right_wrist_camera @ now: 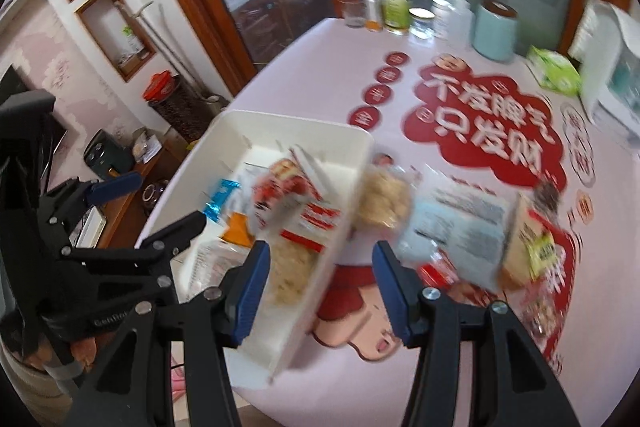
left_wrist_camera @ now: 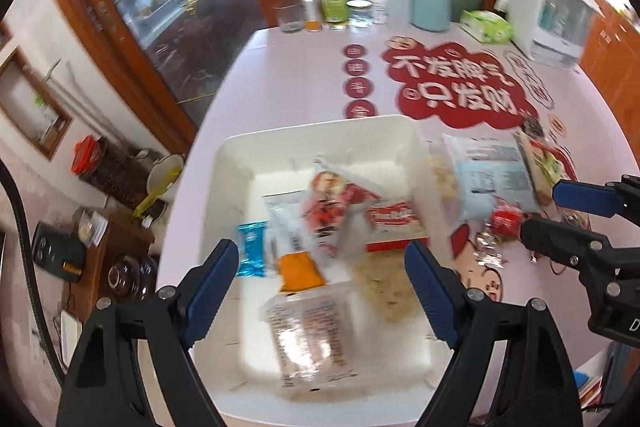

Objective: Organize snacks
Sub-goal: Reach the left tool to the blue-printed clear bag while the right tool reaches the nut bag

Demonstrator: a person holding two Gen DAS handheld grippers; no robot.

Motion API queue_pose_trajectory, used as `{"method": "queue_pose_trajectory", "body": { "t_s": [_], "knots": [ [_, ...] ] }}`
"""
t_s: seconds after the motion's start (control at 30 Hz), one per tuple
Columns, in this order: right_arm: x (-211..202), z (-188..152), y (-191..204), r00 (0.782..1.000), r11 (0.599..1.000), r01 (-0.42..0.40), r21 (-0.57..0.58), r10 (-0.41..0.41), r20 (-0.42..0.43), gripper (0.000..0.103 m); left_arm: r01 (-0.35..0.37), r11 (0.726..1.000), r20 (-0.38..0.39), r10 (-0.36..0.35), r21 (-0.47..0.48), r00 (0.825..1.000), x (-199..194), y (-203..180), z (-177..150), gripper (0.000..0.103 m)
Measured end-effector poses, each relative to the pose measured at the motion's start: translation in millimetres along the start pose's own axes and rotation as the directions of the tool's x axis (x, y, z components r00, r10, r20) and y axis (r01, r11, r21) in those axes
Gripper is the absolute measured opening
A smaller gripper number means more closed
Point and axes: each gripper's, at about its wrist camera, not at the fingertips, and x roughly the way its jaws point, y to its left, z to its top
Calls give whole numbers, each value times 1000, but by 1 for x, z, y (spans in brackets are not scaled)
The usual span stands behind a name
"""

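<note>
A white bin [left_wrist_camera: 240,163] sits on the pink tablecloth and holds several snacks: a blue packet [left_wrist_camera: 252,247], an orange-and-white packet [left_wrist_camera: 298,255], a red bag [left_wrist_camera: 332,211], a red-and-white box [left_wrist_camera: 396,223] and a clear pack [left_wrist_camera: 308,339]. My left gripper [left_wrist_camera: 324,279] hovers open over the bin with nothing between its fingers. Right of the bin lie a light blue bag [right_wrist_camera: 460,219], a bag of pale puffs [right_wrist_camera: 384,199], a beige bag [right_wrist_camera: 528,251] and a small red packet [right_wrist_camera: 440,271]. Over the bin's right wall [right_wrist_camera: 340,227], my right gripper [right_wrist_camera: 324,287] is partly open and empty.
Along the table's far edge stand several jars and bottles [left_wrist_camera: 334,5], a teal canister [left_wrist_camera: 430,5], a green tissue pack [left_wrist_camera: 486,25] and a white appliance [left_wrist_camera: 548,7]. The table edge runs close left of the bin; low furniture [left_wrist_camera: 104,227] stands below it.
</note>
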Motion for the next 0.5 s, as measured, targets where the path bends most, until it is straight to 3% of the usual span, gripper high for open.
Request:
{"method": "queue_pose_trajectory", "body": {
  "t_s": [0.23, 0.5],
  "knots": [
    [-17, -28, -63, 996, 991, 94, 98, -93, -10, 54, 99, 984, -11, -99, 149, 995, 8, -65, 24, 84],
    [-65, -27, -142, 968, 963, 244, 114, -249, 27, 54, 148, 932, 13, -161, 332, 987, 16, -130, 77, 84]
  ]
}}
